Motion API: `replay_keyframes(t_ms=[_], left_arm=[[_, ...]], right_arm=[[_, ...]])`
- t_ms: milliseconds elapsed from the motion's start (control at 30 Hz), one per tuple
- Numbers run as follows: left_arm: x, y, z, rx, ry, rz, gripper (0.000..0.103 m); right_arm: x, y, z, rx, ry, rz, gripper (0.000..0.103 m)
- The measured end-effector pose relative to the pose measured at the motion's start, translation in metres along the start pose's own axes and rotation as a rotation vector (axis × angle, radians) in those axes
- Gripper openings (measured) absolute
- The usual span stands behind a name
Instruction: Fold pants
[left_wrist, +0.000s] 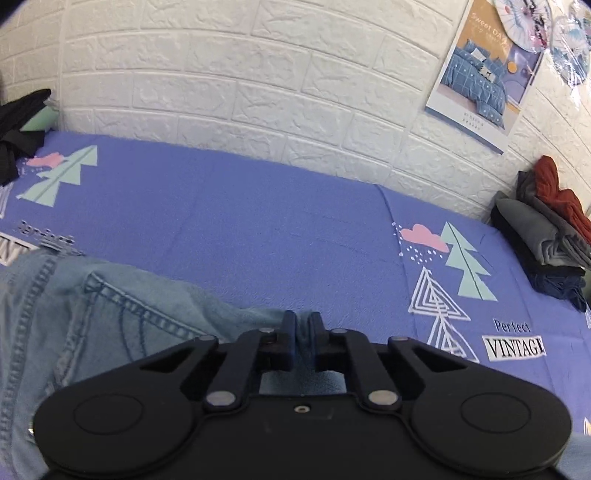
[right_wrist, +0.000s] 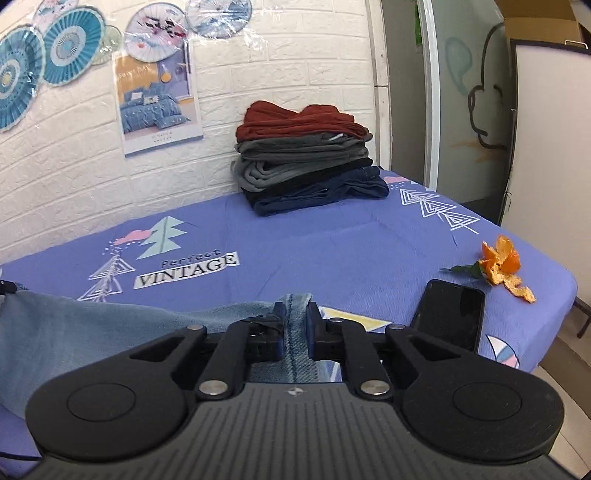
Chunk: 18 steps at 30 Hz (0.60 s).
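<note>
Nearest, the left claw (left_wrist: 303, 320) and the right claw (right_wrist: 295, 312) were each clenched on a fold of the light-blue jeans (left_wrist: 110, 306), which lay on the purple-sheeted bed (left_wrist: 258, 221), a black phone (right_wrist: 452, 319) just beside the right claw and a stack of folded clothes (right_wrist: 306, 158) farther back against the white wall (left_wrist: 240, 92).
</note>
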<state>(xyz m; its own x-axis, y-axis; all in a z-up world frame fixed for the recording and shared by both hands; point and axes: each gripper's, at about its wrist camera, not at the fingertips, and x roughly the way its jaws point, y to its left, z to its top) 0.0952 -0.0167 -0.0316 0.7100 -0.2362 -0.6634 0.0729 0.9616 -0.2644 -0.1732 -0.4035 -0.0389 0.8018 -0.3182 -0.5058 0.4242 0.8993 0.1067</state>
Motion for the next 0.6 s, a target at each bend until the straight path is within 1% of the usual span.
replay_keyframes(t_ms=[133, 167, 200, 233, 267, 300, 333, 367, 400, 433, 467, 500, 533, 600], left_arm=[[0.037, -0.009, -0.006, 0.017, 0.034, 0.015, 0.000], [0.042, -0.009, -0.009, 0.021, 0.025, 0.022, 0.000], [0.044, -0.010, -0.010, 0.028, 0.008, 0.028, 0.000], [0.046, -0.011, -0.010, 0.034, 0.001, 0.026, 0.000], [0.046, -0.011, -0.009, 0.038, 0.004, 0.020, 0.000], [0.044, -0.011, -0.008, 0.034, 0.011, 0.008, 0.002], [0.039, -0.010, -0.006, 0.024, 0.018, -0.007, 0.029], [0.031, -0.009, -0.005, 0.008, 0.015, -0.020, 0.054], [0.020, -0.009, -0.004, -0.006, 0.005, -0.030, 0.063], [0.010, -0.010, -0.005, -0.011, -0.002, -0.045, 0.066], [-0.001, -0.012, -0.006, -0.010, -0.005, -0.070, 0.066], [-0.011, -0.016, -0.009, -0.006, -0.005, -0.106, 0.066], [-0.020, -0.020, -0.013, 0.004, 0.003, -0.142, 0.066], [-0.031, -0.034, -0.023, 0.047, 0.034, -0.210, 0.066]], right_arm=[[0.051, -0.021, -0.016, 0.058, 0.126, -0.007, 0.018], [0.058, -0.025, -0.021, 0.081, 0.134, -0.004, 0.018], [0.058, -0.028, -0.025, 0.105, 0.107, -0.006, 0.018], [0.059, -0.031, -0.026, 0.124, 0.098, -0.010, 0.020], [0.055, -0.033, -0.025, 0.147, 0.088, -0.011, 0.025], [0.051, -0.036, -0.025, 0.174, 0.085, -0.005, 0.036], [0.043, -0.039, -0.025, 0.206, 0.086, -0.005, 0.044], [0.033, -0.041, -0.025, 0.225, 0.085, 0.015, 0.047], [0.023, -0.044, -0.026, 0.234, 0.077, 0.045, 0.050], [0.014, -0.047, -0.029, 0.243, 0.069, 0.070, 0.057], [0.006, -0.049, -0.032, 0.252, 0.070, 0.095, 0.068], [0.001, -0.051, -0.037, 0.262, 0.081, 0.118, 0.073], [-0.003, -0.053, -0.042, 0.272, 0.099, 0.142, 0.081], [-0.004, -0.054, -0.052, 0.275, 0.140, 0.182, 0.081]])
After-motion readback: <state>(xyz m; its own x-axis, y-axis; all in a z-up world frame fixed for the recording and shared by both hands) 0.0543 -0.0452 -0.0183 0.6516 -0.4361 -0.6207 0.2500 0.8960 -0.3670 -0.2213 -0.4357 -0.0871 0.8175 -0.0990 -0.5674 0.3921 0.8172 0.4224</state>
